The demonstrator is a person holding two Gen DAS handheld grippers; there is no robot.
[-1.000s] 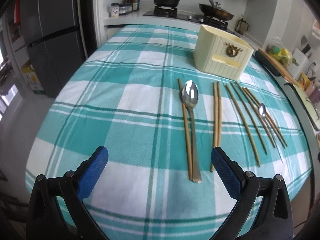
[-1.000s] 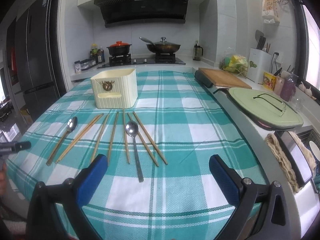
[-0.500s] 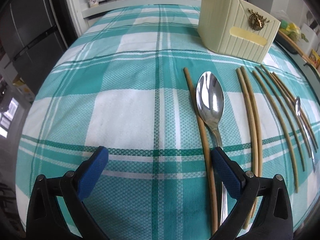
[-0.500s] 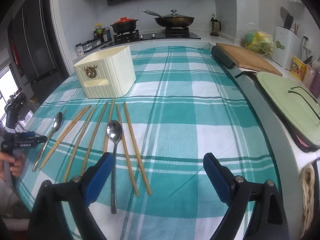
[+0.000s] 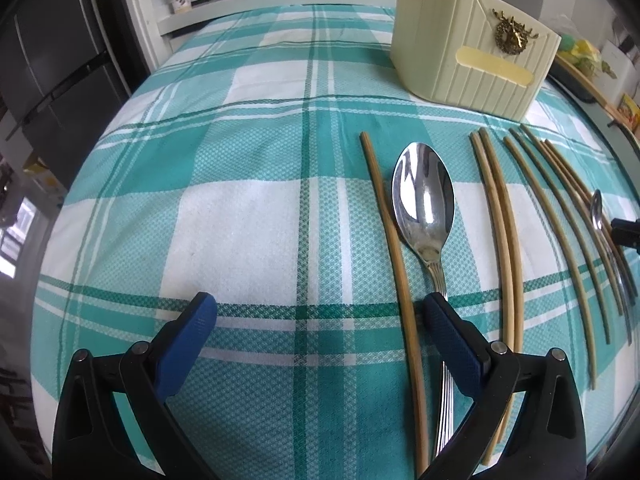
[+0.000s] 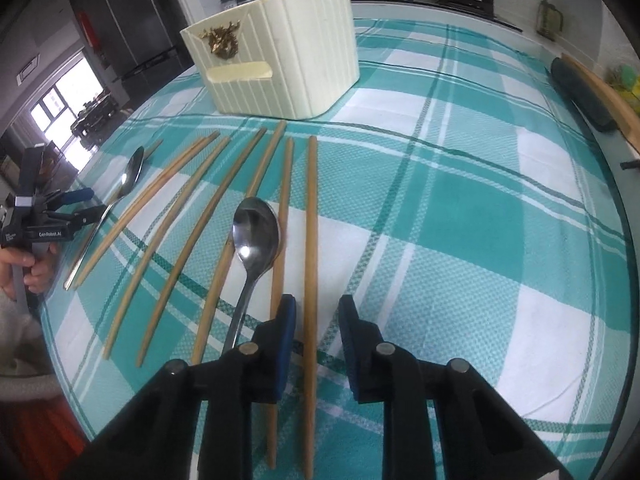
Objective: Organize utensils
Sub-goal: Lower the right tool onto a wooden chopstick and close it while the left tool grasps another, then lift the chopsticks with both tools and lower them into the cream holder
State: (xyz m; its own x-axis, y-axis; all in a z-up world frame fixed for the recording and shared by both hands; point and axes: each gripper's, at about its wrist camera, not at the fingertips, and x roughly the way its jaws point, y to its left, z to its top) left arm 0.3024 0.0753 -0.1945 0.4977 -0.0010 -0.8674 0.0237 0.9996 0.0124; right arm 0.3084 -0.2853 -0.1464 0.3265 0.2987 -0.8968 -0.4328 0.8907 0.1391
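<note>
Blue-padded fingers [image 6: 286, 320] of the right gripper [image 6: 316, 322] are closing around the outermost chopstick [image 6: 310, 240], the one farthest from the cream holder's [image 6: 280, 52] emblem side of the row. The stick runs between the pads with cloth visible on both sides of it, so no pad presses on it yet. This gripper points steeply down at the checked tablecloth [image 6: 460, 220], tilted forward toward the holder.

In the left wrist view, the left gripper [image 5: 316, 320] also points steeply down, with its jaws spread wide and gripping nothing. Its right pad [image 5: 450, 340] sits over the handle of the large spoon [image 5: 424, 204], hiding part of it; whether it touches the handle I cannot tell. One lone chopstick [image 5: 390, 240] lies just beside that spoon, on the side away from the other sticks. The right wrist view shows a person's hand [image 6: 24, 272] wrapped around this gripper's grip.

All utensils lie flat on the cloth in front of the holder, tips toward it: more chopsticks [image 5: 500, 220] fan out beyond the large spoon, and a second spoon [image 6: 254, 236] rests among them near the right gripper. How many sticks there are is hard to count, as several overlap and the fisheye edge bends them. The holder's inside is not visible in either view. The lower ends of the nearest sticks are cut off by the gripper bodies.
</note>
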